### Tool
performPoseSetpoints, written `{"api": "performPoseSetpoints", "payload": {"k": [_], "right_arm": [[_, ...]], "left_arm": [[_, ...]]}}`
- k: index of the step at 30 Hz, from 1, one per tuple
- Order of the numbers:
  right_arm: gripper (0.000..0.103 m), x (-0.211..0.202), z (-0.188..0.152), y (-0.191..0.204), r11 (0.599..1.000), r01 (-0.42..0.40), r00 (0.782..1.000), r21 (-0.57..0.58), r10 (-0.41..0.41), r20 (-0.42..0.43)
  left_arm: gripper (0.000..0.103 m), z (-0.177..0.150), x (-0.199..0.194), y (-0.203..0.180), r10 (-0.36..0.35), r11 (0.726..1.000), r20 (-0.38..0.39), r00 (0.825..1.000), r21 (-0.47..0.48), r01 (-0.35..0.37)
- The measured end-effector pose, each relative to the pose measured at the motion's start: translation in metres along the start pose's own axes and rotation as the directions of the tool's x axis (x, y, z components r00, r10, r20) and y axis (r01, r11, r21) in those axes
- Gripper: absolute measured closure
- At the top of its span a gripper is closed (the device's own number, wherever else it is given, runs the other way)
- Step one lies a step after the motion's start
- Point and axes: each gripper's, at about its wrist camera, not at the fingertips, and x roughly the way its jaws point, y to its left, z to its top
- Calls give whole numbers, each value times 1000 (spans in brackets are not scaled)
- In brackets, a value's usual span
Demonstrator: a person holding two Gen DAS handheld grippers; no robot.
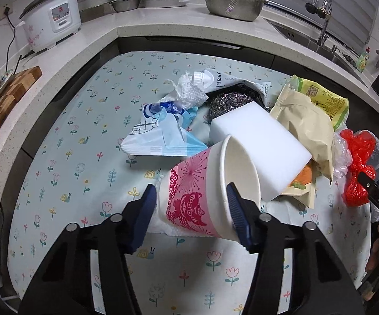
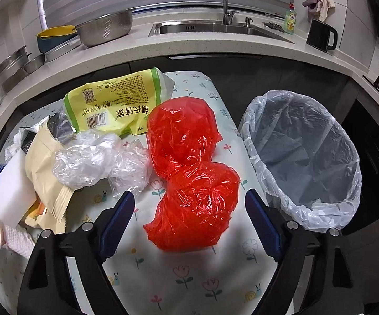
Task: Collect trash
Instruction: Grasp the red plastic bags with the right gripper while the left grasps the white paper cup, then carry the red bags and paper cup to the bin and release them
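In the left wrist view my left gripper is open around a pink-and-white paper cup lying on its side; one finger is outside its wall, the other inside its mouth. Behind it lie a white sponge block, a steel scourer, blue-white wrappers and a beige bag. In the right wrist view my right gripper is open, its fingers either side of a red plastic bag. A lined trash bin stands right of the table.
A yellow-green snack bag and clear crumpled plastic lie left of the red bag. The floral tablecloth covers the table. A counter behind holds a rice cooker, a colander and a sink.
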Motion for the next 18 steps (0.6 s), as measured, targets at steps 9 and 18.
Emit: {"api": "performPoseSetpoints", "payload": {"k": [9, 18], "right_arm": [[63, 4, 0, 5, 1000, -24, 1000, 1, 24, 0], [72, -42, 5, -2, 999, -45, 995, 23, 43, 93]], "left_arm": [[96, 0, -6, 5, 16, 1000, 12, 1000, -1, -16], [99, 9, -44, 2, 23, 1000, 108, 994, -4, -23]]}}
